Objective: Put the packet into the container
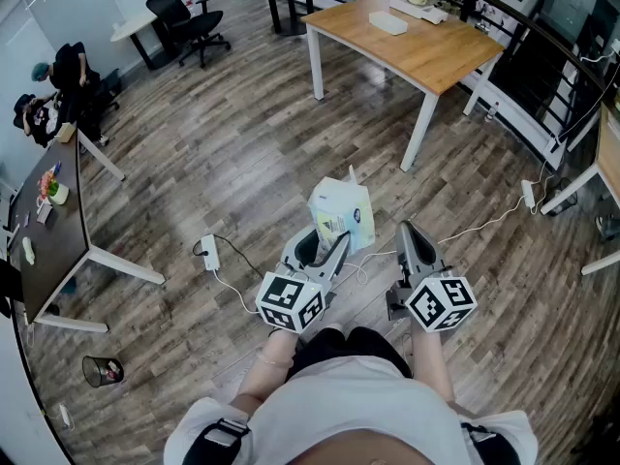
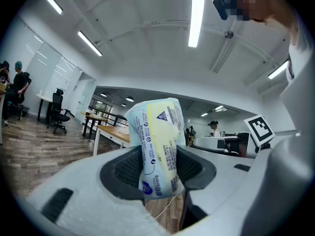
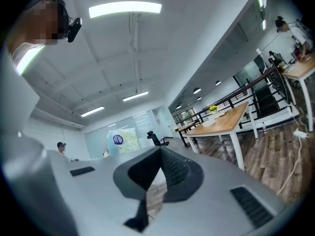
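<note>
A pale blue and yellow soft packet (image 1: 342, 215) stands upright between the jaws of my left gripper (image 1: 330, 243), held in the air above the wooden floor. In the left gripper view the packet (image 2: 158, 144) fills the gap of that gripper (image 2: 158, 170), and both dark pads press on its sides. My right gripper (image 1: 408, 231) hovers just to the right of the packet, apart from it. In its own view the right gripper (image 3: 158, 155) has its pads together at the tips with nothing between them, and the packet (image 3: 119, 140) shows beyond its left jaw. No container is in view.
A wooden table (image 1: 426, 42) with white legs stands ahead to the right. A dark desk (image 1: 53, 226) runs along the left, with a bin (image 1: 102, 369) near it. A power strip (image 1: 208, 250) and white cables lie on the floor. Office chairs (image 1: 184, 17) stand far back.
</note>
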Motion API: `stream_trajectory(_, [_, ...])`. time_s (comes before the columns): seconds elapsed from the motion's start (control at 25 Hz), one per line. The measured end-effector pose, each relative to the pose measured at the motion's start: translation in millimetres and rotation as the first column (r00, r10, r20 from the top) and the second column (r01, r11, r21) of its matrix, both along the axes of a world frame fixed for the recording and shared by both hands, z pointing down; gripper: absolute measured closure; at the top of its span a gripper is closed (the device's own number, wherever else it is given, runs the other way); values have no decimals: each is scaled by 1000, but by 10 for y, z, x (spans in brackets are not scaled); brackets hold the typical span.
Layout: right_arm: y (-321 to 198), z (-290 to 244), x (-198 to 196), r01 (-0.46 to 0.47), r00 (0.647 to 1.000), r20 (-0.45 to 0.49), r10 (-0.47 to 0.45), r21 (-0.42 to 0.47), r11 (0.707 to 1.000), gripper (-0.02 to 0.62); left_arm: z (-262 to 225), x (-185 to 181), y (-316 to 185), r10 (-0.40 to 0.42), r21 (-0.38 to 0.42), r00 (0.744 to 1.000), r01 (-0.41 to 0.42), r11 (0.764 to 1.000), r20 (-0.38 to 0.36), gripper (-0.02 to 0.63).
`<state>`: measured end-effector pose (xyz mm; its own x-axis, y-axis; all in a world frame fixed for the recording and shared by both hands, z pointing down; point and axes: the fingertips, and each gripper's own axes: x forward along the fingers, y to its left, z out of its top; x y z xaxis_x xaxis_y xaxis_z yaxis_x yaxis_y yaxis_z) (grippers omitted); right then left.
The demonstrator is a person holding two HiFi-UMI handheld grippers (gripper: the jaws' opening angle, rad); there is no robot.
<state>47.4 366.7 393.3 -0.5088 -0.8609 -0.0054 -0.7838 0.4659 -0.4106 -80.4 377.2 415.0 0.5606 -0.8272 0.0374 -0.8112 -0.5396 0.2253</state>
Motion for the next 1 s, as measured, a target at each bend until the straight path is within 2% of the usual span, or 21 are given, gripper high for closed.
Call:
stream_trajectory(0.6, [26, 99, -36, -2, 1000, -6, 2, -34, 999, 584, 120, -46, 18, 16, -30, 1000, -16, 999, -7, 417])
stream_trajectory(0.76, [66, 39, 12, -27, 1000, 3, 27, 0, 1000, 584, 127, -76, 20, 22, -28, 1000, -22, 999, 5, 417])
stream_trajectory(1.0, [70, 135, 170, -89, 996, 17, 89, -18, 996, 584, 198, -214, 10, 12, -34, 1000, -11, 999, 13, 417])
